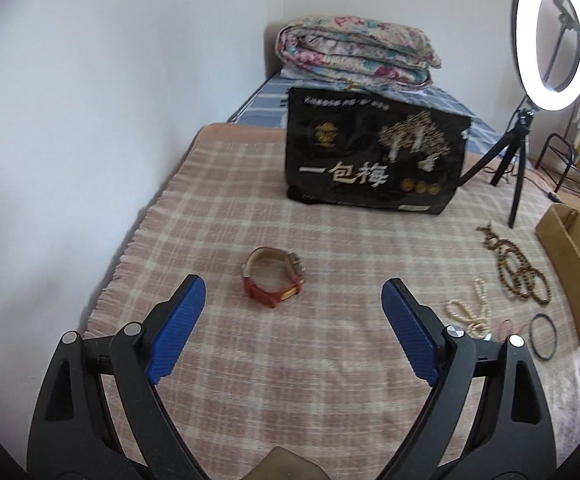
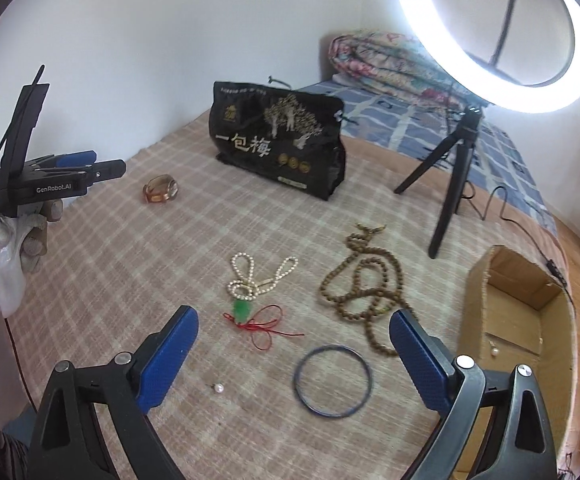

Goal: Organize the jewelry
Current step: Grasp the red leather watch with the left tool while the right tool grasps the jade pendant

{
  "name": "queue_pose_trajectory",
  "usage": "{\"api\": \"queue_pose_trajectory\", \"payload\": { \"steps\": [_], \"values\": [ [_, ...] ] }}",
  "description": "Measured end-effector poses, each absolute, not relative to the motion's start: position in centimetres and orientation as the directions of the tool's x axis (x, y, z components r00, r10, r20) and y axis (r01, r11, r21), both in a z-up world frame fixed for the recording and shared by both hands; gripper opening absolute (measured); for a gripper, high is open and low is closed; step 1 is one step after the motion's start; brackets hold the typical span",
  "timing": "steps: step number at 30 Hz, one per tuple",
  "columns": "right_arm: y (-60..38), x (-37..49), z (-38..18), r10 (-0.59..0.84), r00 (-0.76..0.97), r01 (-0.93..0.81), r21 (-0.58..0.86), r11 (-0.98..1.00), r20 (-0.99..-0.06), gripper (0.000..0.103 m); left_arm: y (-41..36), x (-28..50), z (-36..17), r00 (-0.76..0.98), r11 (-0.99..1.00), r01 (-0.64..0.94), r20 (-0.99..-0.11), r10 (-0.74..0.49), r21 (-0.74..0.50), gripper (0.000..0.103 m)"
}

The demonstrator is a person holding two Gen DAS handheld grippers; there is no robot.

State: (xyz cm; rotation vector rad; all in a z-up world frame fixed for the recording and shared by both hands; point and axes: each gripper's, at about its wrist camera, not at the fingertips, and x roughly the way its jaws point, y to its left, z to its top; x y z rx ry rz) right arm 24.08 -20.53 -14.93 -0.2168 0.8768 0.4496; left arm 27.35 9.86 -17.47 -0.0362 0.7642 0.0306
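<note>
Both grippers wide open above the jewelry on the bed

Our left gripper (image 1: 293, 300) gapes empty over the red-strapped watch (image 1: 273, 277); our right gripper (image 2: 294, 334) hangs empty above the dark bangle (image 2: 332, 381), near the pearl strand (image 2: 259, 277), wooden beads (image 2: 364, 289) and loose pearl (image 2: 219, 388), beside the cardboard box (image 2: 477, 312).

The black bag (image 2: 278, 140) reads "一包梅"; the left hand-held gripper (image 2: 76, 168) reads "GenRobot.AI".
</note>
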Motion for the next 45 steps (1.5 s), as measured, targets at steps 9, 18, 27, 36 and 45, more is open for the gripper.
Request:
{"api": "queue_pose_trajectory", "payload": {
  "steps": [9,18,27,36,45],
  "values": [
    [-18.6,26.3,-18.2,0.324,0.468,-0.5,0.056,0.864,-0.822,0.087,11.5,30.7,-21.3,0.674,0.996,-0.092,-0.737,0.051,-0.016,0.092],
    [-17.1,27.9,-20.9,0.358,0.374,-0.533,0.117,0.838,-0.855,0.072,12.0,33.1,-23.5,0.654,0.993,-0.11,-0.755,0.05,-0.03,0.092],
    [-14.8,28.7,-23.6,0.34,0.289,-0.592,0.112,0.798,-0.895,0.049,12.0,34.6,-24.6,0.652,0.992,-0.121,-0.756,0.054,-0.033,0.092],
    [-14.0,28.8,-24.4,0.288,0.3,-0.602,0.054,0.796,-0.909,0.042,11.9,35.7,-25.7,0.639,0.992,-0.127,-0.765,0.078,-0.005,0.092],
    [-13.7,28.5,-24.6,0.271,0.301,-0.614,0.032,0.788,-0.914,0.03,12.2,36.0,-26.4,0.63,0.99,-0.14,-0.772,0.079,-0.012,0.089]
  ]
}}
